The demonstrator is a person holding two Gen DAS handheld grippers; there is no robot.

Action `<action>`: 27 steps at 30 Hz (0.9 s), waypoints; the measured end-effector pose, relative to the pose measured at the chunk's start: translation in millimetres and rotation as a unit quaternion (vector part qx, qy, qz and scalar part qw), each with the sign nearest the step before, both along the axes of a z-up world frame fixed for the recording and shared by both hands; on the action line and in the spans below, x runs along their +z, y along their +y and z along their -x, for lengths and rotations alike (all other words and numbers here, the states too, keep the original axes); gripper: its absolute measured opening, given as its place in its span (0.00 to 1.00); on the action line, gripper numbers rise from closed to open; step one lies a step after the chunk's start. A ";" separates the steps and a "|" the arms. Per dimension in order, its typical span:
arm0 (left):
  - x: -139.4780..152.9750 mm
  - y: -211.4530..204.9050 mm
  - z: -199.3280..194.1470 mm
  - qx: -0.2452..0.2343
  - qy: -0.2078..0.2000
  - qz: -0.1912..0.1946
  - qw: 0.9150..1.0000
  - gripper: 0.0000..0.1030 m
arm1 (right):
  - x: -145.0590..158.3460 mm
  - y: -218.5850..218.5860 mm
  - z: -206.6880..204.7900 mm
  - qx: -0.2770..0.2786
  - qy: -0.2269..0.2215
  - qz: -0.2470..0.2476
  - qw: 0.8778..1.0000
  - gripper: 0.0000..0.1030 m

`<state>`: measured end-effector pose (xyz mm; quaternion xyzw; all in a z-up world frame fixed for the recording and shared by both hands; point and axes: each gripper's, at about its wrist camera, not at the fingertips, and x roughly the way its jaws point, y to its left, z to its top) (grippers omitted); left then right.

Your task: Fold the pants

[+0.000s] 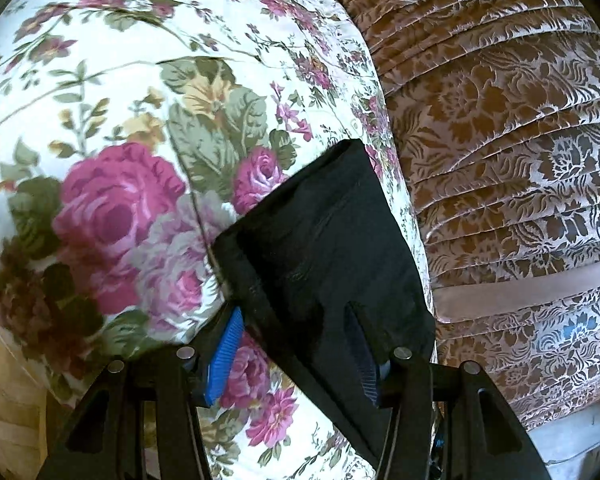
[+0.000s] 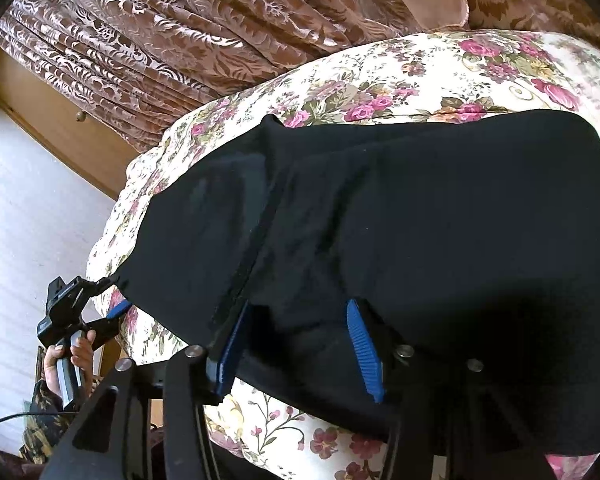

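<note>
1. The pants [image 2: 400, 216] lie on the floral bed cover [image 2: 380, 80], spread for folding.
2. The left gripper [image 1: 296, 356] stands released, cloth between its jaws.
3. The right gripper [image 2: 300, 350] stands released astride the near edge.

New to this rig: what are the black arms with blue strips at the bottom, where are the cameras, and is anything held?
A person carries two hand-held grippers; a camera on each looks along its jaws. One picture is from the left gripper, the other from the right gripper; the blue strips are their pads. Black pants lie on a floral quilt beside a brown curtain. Cloth lies between both pairs of jaws, which stand open, not pinching it.
</note>
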<state>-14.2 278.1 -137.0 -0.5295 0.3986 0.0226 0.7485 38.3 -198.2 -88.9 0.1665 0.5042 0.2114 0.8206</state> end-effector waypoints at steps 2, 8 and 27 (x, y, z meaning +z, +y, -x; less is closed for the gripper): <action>2.6 -0.6 -6.6 -0.004 0.001 -0.014 1.000 0.35 | -0.1 -0.2 0.5 -0.001 0.000 -0.001 1.000 0.50; 18.4 -16.1 -13.8 -0.014 0.011 -0.086 0.996 0.16 | -0.1 -0.7 1.4 -0.001 -0.004 -0.002 1.000 0.50; 129.4 -196.3 -40.4 -0.278 -0.199 -0.333 0.879 0.13 | 50.7 -4.3 4.8 0.003 -0.058 -0.058 0.997 0.59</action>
